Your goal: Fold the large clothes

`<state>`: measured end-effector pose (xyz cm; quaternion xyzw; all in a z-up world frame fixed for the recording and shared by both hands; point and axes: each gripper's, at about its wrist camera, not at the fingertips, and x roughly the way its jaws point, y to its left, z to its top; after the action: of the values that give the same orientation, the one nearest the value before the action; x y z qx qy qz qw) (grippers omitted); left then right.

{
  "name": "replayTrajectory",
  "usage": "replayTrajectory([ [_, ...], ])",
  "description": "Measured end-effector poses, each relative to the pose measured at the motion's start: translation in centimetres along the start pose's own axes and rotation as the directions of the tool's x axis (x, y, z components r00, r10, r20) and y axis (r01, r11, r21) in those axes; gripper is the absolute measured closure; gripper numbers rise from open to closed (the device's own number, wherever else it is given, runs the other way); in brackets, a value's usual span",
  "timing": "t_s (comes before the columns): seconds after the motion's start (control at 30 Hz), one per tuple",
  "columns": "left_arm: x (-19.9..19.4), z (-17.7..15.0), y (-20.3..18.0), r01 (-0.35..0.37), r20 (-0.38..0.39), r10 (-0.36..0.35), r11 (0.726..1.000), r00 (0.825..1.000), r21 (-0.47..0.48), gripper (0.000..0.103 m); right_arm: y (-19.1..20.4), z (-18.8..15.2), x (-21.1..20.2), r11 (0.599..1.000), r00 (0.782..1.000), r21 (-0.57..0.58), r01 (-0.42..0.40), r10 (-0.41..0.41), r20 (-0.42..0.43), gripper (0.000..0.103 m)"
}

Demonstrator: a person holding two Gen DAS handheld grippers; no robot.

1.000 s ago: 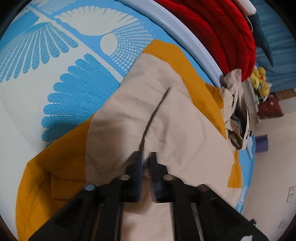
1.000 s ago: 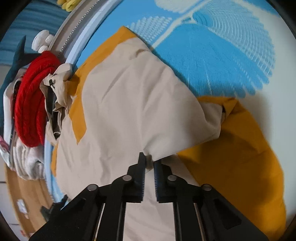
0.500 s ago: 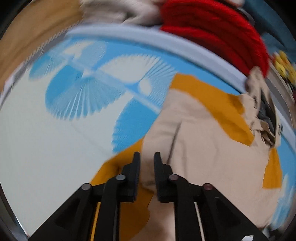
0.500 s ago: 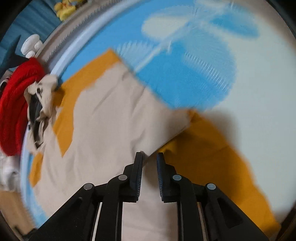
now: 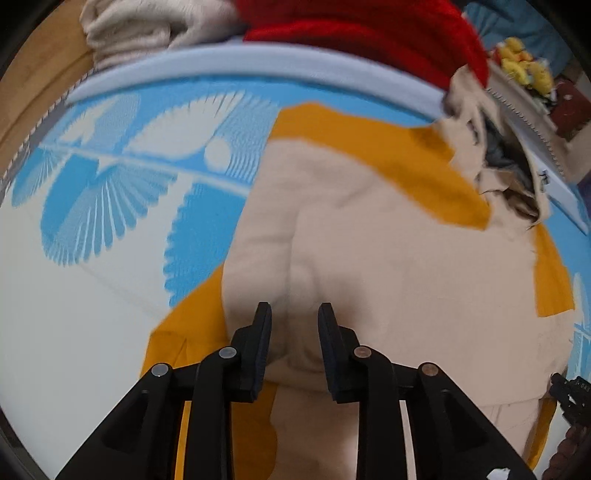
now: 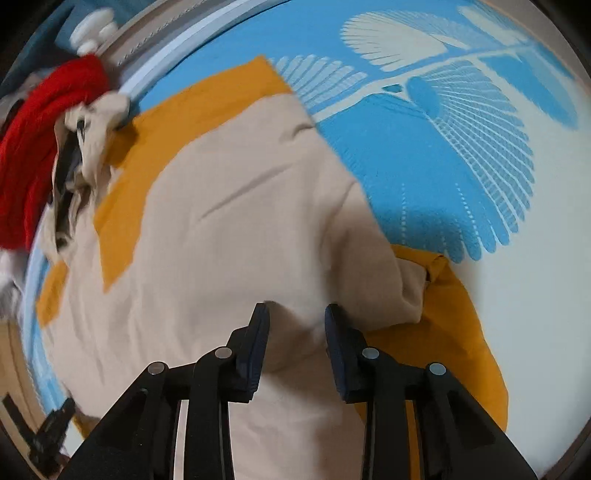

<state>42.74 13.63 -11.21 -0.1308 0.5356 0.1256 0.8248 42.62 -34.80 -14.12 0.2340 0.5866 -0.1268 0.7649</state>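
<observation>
A large beige garment with mustard-orange panels lies spread on a blue and white patterned bed sheet. My left gripper hovers over its near edge. The jaws are opening, and a soft beige ridge lies below the gap without being pinched. In the right wrist view the same garment shows a folded beige layer resting over an orange part. My right gripper hangs just above that fold. Its jaws are opening too, and the pads are clear of the cloth.
A red knitted item and a cream towel are piled beyond the pale blue bed edge. Crumpled beige and dark clothing lies at the garment's far corner. Yellow plush toys sit behind it.
Both grippers were shut at the garment's near edge and now stand apart with the cloth let go. The left view has rolled and swung toward the bed edge, and both have lifted slightly.
</observation>
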Motion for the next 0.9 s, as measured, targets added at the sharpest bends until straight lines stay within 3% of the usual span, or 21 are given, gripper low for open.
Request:
replayTrajectory([
  [0.03, 0.4, -0.1, 0.0, 0.000, -0.013, 0.000, 1.000, 1.000, 0.011, 0.075, 0.1, 0.1, -0.6, 1.000, 1.000, -0.004, 0.020, -0.020, 0.016, 0.072],
  [0.13, 3.1, -1.4, 1.3, -0.028, -0.158, 0.031, 0.999, 0.987, 0.021, 0.073, 0.2, 0.3, -3.2, 1.000, 0.996, 0.015, 0.026, -0.027, 0.083, 0.072],
  [0.27, 0.7, -0.8, 0.7, -0.056, -0.093, 0.061, 0.997, 0.994, 0.055, 0.074, 1.8, 0.8, -8.8, 0.996, 0.968, -0.092, -0.006, 0.028, 0.249, 0.069],
  [0.4, -3.1, -0.5, -1.6, -0.086, 0.019, 0.084, 0.989, 0.996, 0.123, 0.073, 4.7, 0.4, -13.8, 0.964, 0.908, -0.263, 0.033, 0.081, 0.411, 0.069],
  [0.47, -4.5, -0.9, -2.6, -0.081, 0.051, 0.074, 0.988, 0.996, 0.134, 0.071, 5.5, 0.0, -15.1, 0.947, 0.897, -0.321, 0.031, 0.116, 0.427, 0.069],
  [0.67, -7.5, -2.0, -4.6, -0.113, 0.114, 0.092, 0.974, 0.989, 0.194, 0.066, 6.9, -2.1, -17.0, 0.899, 0.890, -0.436, 0.036, 0.170, 0.423, 0.069],
  [0.9, -9.4, -3.3, -6.5, -0.091, 0.147, 0.059, 0.970, 0.987, 0.225, 0.063, 5.9, -4.1, -19.3, 0.893, 0.863, -0.450, 0.020, 0.212, 0.459, 0.069],
])
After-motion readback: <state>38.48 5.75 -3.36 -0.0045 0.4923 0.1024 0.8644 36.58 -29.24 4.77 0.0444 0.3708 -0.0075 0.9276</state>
